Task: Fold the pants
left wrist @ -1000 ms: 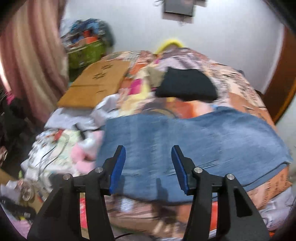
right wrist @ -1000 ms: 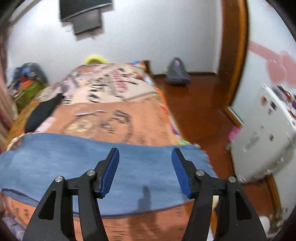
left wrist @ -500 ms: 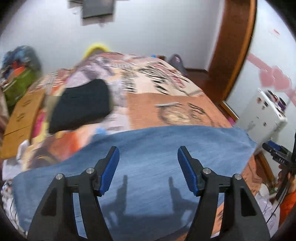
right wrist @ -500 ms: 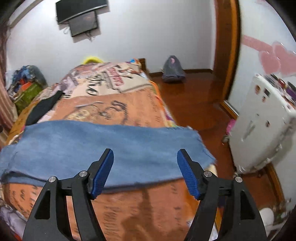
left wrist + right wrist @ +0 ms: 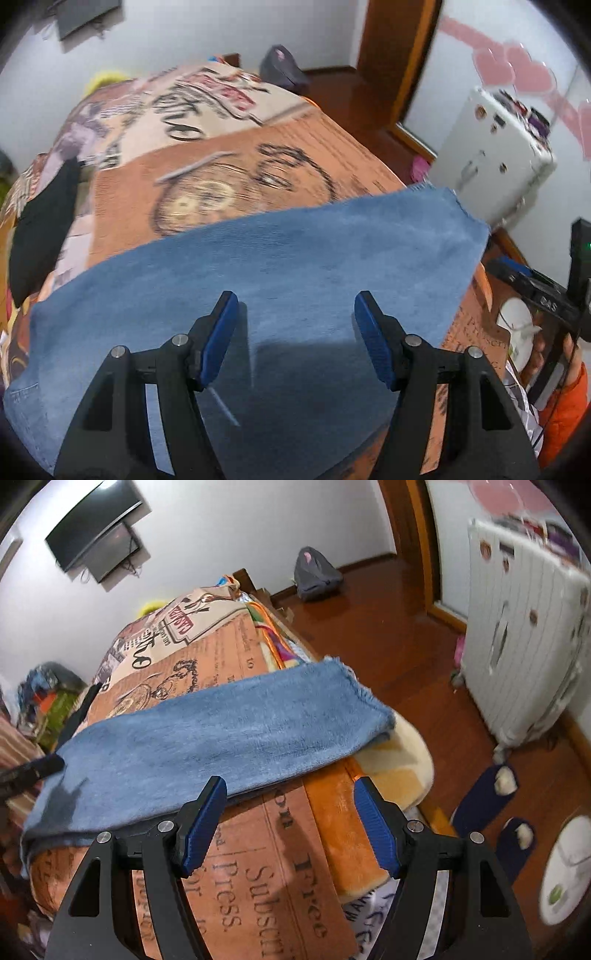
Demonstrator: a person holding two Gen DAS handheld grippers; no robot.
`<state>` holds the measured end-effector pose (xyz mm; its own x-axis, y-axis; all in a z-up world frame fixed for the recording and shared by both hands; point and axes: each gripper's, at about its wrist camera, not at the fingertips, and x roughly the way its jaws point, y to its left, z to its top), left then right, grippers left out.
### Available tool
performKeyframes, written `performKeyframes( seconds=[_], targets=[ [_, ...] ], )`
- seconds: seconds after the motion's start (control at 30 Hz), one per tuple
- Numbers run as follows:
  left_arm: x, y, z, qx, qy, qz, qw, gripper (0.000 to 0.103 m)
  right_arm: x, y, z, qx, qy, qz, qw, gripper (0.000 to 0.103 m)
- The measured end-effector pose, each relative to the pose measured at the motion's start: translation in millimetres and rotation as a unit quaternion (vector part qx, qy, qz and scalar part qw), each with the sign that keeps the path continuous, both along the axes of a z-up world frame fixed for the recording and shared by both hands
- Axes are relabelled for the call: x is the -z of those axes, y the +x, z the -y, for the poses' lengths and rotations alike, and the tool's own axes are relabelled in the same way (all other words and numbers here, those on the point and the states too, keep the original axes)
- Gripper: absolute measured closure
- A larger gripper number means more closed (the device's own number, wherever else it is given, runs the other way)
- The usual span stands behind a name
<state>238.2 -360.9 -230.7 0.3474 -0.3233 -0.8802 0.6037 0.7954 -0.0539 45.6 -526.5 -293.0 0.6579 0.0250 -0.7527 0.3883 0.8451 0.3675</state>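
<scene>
Blue denim pants (image 5: 280,266) lie flat across the bed as a long folded strip, the frayed leg hems at the right end (image 5: 365,698). In the right wrist view the pants (image 5: 207,738) run from left to right across the orange bedspread. My left gripper (image 5: 295,314) is open and empty, just above the middle of the pants. My right gripper (image 5: 290,801) is open and empty, above the bedspread just in front of the pants' near edge. The other gripper shows at the right edge of the left wrist view (image 5: 546,295).
The bed has an orange printed bedspread (image 5: 266,878). A black garment (image 5: 40,225) lies on its far left. A white radiator (image 5: 517,638) and slippers (image 5: 487,794) are on the wooden floor at the right. A grey backpack (image 5: 314,572) sits by the wall.
My left gripper has swung right along the pants, from the waist end toward the hem end. My right gripper has drawn back and turned right, off the pants. Both stayed open.
</scene>
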Motion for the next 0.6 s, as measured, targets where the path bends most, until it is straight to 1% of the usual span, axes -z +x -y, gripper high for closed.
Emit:
performKeyframes(
  seconds=[0.1, 0.17, 0.27, 0.37, 0.43, 0.6],
  targets=[
    [11, -6, 26, 0.022, 0.014, -0.011, 0.9996, 0.038, 9, 4, 10, 0.013, 0.027, 0.005, 1.0, 0.035],
    [18, -10, 41, 0.034, 0.02, -0.015, 0.9991, 0.038, 18, 6, 20, 0.028, 0.055, 0.01, 0.998, 0.035],
    [28, -14, 61, 0.056, 0.023, -0.024, 0.9979, 0.038, 29, 8, 33, 0.046, 0.078, 0.005, 0.996, 0.035],
    [38, -13, 78, 0.057, 0.029, -0.038, 0.9972, 0.038, 42, 10, 42, 0.06, 0.09, -0.003, 0.994, 0.035],
    [42, -12, 86, 0.057, 0.031, -0.041, 0.997, 0.038, 48, 10, 49, 0.061, 0.107, 0.009, 0.992, 0.034],
    [49, -10, 102, 0.058, 0.046, -0.039, 0.9965, 0.037, 52, 15, 57, 0.059, 0.128, 0.017, 0.99, 0.034]
  ],
)
